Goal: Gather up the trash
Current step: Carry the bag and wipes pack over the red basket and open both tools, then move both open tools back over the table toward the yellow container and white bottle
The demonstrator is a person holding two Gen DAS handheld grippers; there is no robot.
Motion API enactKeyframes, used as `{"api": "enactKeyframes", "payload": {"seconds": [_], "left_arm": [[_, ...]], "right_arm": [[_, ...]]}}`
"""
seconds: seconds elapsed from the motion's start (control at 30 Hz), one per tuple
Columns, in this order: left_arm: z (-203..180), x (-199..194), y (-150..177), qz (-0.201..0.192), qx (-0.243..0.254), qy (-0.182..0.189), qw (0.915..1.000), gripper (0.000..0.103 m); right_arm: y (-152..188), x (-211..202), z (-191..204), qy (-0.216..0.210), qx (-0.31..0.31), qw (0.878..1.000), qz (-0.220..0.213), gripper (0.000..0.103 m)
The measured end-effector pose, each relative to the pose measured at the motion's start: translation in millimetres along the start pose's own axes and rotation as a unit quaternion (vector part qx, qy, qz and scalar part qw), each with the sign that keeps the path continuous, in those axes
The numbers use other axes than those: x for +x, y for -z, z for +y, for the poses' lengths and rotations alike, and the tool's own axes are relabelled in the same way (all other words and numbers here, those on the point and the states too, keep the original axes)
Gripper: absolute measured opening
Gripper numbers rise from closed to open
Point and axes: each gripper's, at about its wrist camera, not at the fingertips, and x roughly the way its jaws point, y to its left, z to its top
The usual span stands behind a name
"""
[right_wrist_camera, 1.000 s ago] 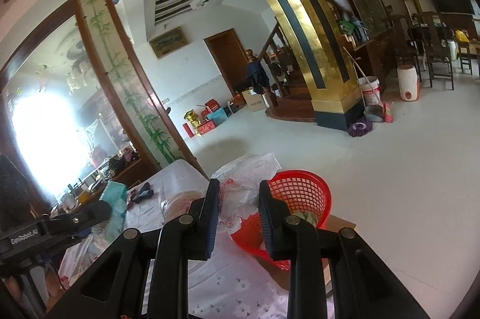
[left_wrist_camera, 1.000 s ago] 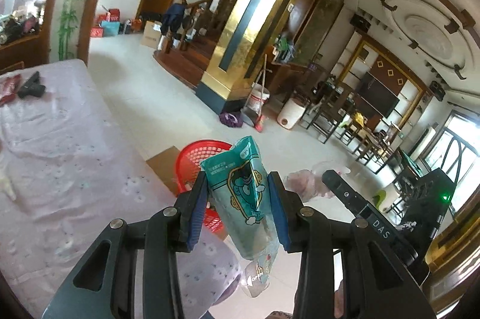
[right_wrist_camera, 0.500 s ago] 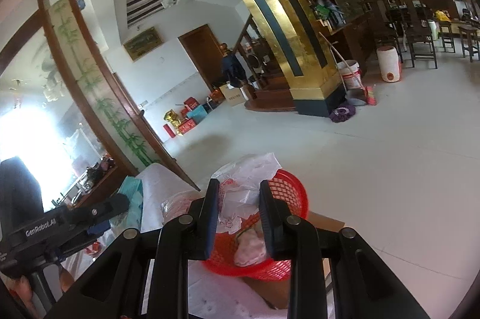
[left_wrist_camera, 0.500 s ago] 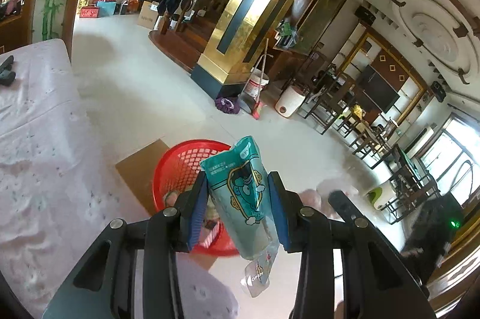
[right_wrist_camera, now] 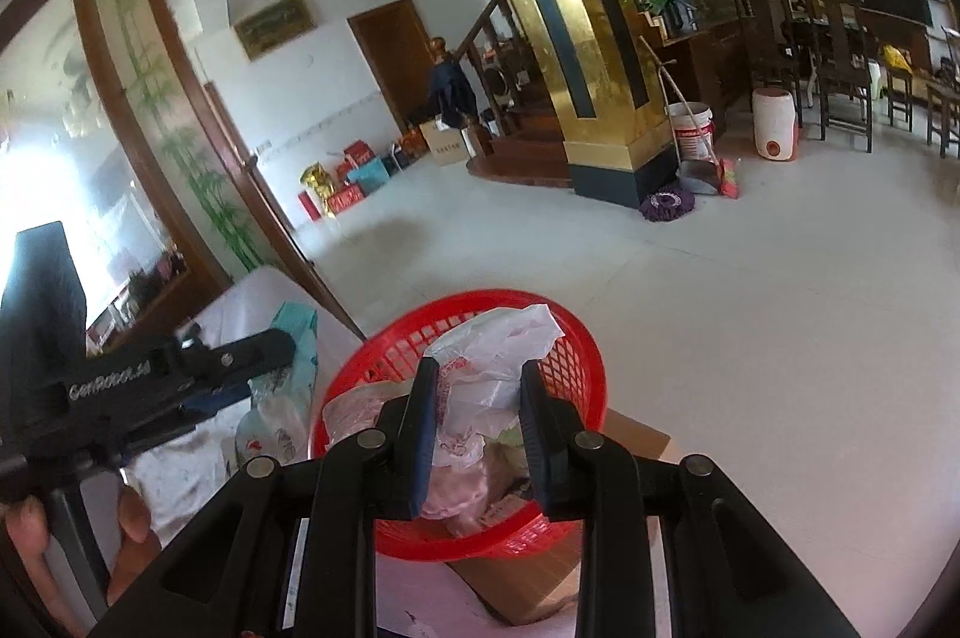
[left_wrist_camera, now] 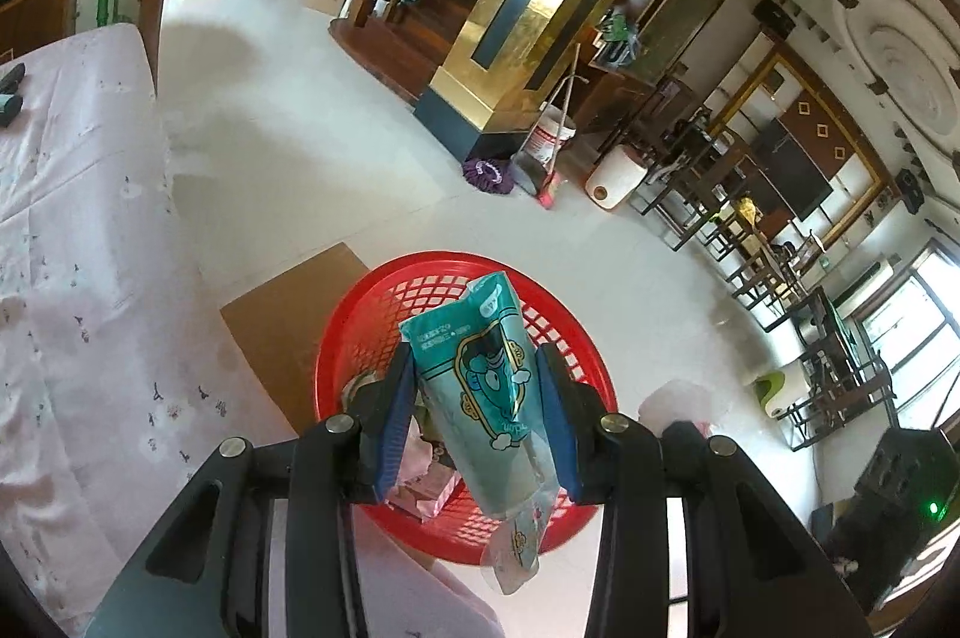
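While the left gripper (left_wrist_camera: 477, 416) pinches one teal snack pouch (left_wrist_camera: 480, 386) printed with a cartoon figure, a clear wrapper dangling beneath, the right gripper (right_wrist_camera: 477, 434) is clamped on one crumpled white plastic bag (right_wrist_camera: 498, 344). Both pieces hang over a single red mesh basket (left_wrist_camera: 576, 350), already holding scraps, which sits on one flat sheet of cardboard (left_wrist_camera: 282, 320) beside the pale tablecloth (left_wrist_camera: 78, 242).

The basket (left_wrist_camera: 576, 338) is placed on a cardboard sheet (left_wrist_camera: 282, 332) on the floor (left_wrist_camera: 336, 170), just beside the tabletop (left_wrist_camera: 78, 242) edge. The pouch (left_wrist_camera: 480, 386) is held over the basket; the plastic bag (right_wrist_camera: 498, 356) is held over it from the right, wrappers (left_wrist_camera: 420, 476) lying inside
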Motion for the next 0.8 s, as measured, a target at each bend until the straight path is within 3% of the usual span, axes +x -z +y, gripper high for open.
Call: {"api": "enactKeyframes", "payload": {"seconds": [0.13, 0.37, 0.47, 0.53, 0.8], "left_arm": [[-3.8, 10.3, -1.5, 0.007, 0.001, -0.006, 1.0000, 0.040], [-0.6, 22.0, -0.1, 0.020, -0.006, -0.019, 0.9996, 0.053], [0.8, 16.1, 0.1, 0.018, -0.004, -0.020, 0.9996, 0.063], [0.4, 6.5, -1.8, 0.007, -0.003, -0.020, 0.9998, 0.068], [4.7, -69.5, 9.5, -0.038, -0.001, -0.025, 0.9990, 0.069]], "right_arm": [[1.3, 4.6, 1.0, 0.001, -0.006, 1.000, 0.007, 0.029], [6.4, 18.2, 2.6, -0.004, -0.013, 1.000, 0.026, 0.030], [7.7, 19.7, 0.0, -0.013, -0.007, 0.999, 0.030, 0.043], [7.1, 15.5, -3.3, -0.018, 0.000, 1.000, 0.023, 0.058], [2.7, -17.0, 12.0, -0.045, 0.003, 0.999, -0.001, 0.059]]}}
